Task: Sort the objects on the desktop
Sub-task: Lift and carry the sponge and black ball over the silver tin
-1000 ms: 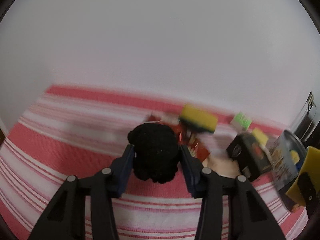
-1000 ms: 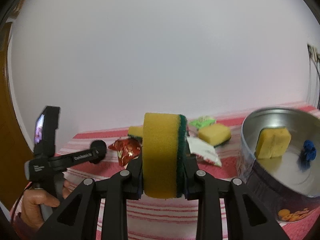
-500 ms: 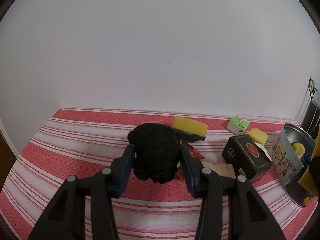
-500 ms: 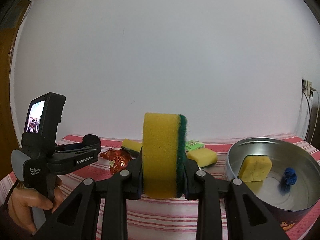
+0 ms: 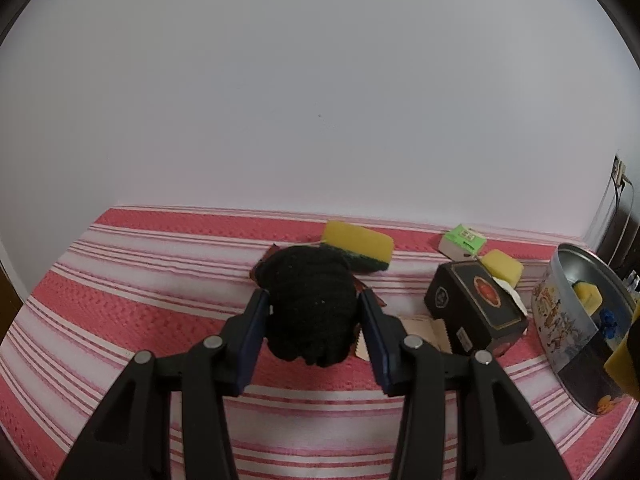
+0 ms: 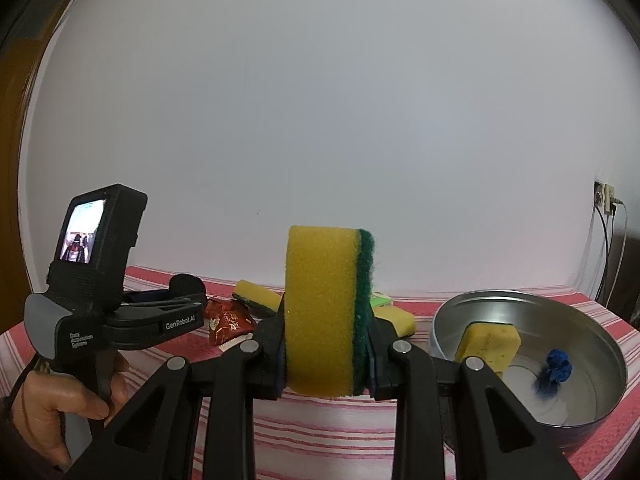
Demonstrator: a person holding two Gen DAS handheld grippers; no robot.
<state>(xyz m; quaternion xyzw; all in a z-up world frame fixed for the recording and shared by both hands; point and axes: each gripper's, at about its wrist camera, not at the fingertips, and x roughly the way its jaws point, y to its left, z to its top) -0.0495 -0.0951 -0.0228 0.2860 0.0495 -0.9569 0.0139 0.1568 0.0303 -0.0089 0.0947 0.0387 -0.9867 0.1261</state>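
Observation:
My left gripper (image 5: 314, 316) is shut on a black knitted ball (image 5: 310, 304) and holds it above the striped cloth. My right gripper (image 6: 326, 336) is shut on a yellow sponge with a green scouring side (image 6: 326, 308), held upright just left of a round metal tin (image 6: 580, 412). The tin holds a yellow sponge (image 6: 488, 344) and a small blue object (image 6: 556, 366). The tin also shows in the left wrist view (image 5: 572, 320) at the right edge. The left gripper shows in the right wrist view (image 6: 184, 292) at the left.
On the red and white striped cloth (image 5: 140, 280) lie a yellow-green sponge (image 5: 358, 244), a black box (image 5: 474, 308), a green and white box (image 5: 462, 240), another yellow sponge (image 5: 502, 266), a red wrapper (image 6: 228, 320) and a beige packet (image 5: 424, 328). A white wall stands behind.
The left view swung and steadied, bringing the tin and black box further in at the right. The right gripper with its sponge rose and tilted a little; both grips are unchanged.

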